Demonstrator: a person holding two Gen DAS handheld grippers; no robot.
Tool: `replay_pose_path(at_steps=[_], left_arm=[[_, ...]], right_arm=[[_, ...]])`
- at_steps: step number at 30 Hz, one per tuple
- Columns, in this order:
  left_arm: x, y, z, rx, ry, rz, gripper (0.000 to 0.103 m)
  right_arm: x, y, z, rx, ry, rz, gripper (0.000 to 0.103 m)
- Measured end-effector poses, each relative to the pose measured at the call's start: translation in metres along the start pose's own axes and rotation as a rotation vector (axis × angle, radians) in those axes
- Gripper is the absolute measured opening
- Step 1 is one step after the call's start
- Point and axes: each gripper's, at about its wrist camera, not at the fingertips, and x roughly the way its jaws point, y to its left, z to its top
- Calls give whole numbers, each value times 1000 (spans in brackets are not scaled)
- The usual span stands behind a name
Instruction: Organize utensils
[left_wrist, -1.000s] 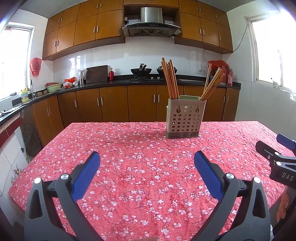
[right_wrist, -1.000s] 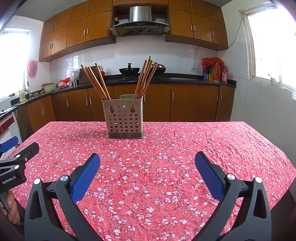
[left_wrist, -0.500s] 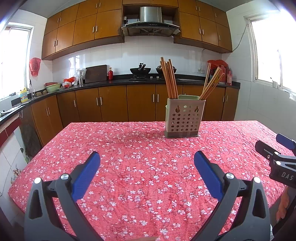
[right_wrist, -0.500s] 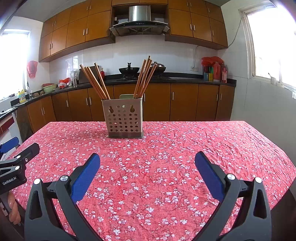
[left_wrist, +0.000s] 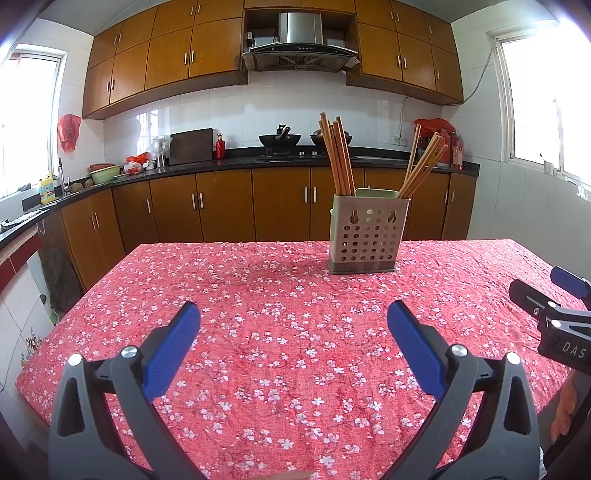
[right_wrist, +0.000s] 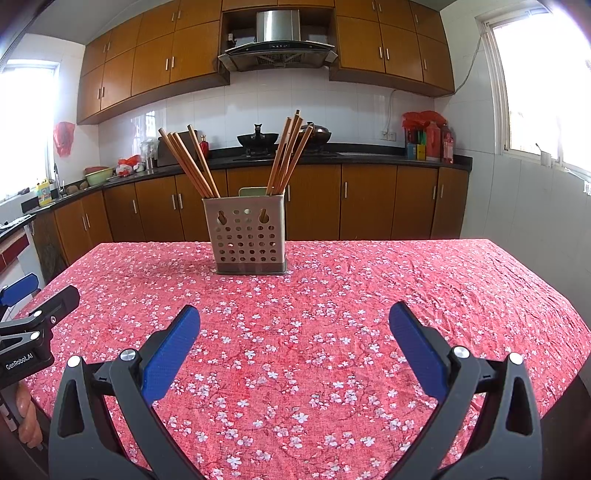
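Both grippers hang low over the near edge of the tabletop (left_wrist: 280, 332), which is draped in a red cloth with small white blossoms, and neither one is carrying anything. The left gripper (left_wrist: 293, 332) has its jaws spread wide, blue pads facing each other across bare cloth; the right gripper (right_wrist: 294, 334) shows the same wide spread in its own view. From the left wrist view the right gripper's black frame and blue tip poke in at the right edge, and from the right wrist view the left gripper's frame sits at the left edge, so the two are side by side and well apart. Out toward the far side of the tabletop stands the utensil holder (right_wrist: 248, 236), a beige perforated box on a darker base, upright and clear of both grippers. Inside it, the chopsticks (right_wrist: 192, 162) are split into two bundles: one lot leaning out to the left, the other (right_wrist: 290, 151) fanning from the right side. A pale green insert peeks above the rim between them. Behind, wooden cabinets (left_wrist: 229, 210) run along the wall under a dark counter, with a wok (left_wrist: 279, 139) on the stove below the range hood (left_wrist: 300, 50).
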Motion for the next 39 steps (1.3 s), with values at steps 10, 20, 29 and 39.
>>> replay_pose_path(at_steps=[10, 20, 29, 39], left_arm=[[1, 0, 0, -3, 2, -1, 99], [2, -2, -4, -1, 5, -4, 99], [3, -2, -4, -1, 7, -5, 99], [3, -1, -4, -1, 9, -6, 99]], right_arm=[[0, 2, -1, -1, 2, 1, 101], [1, 2, -1, 0, 2, 1, 101], [1, 2, -2, 1, 5, 3, 101], [2, 3, -4, 2, 7, 4, 101]])
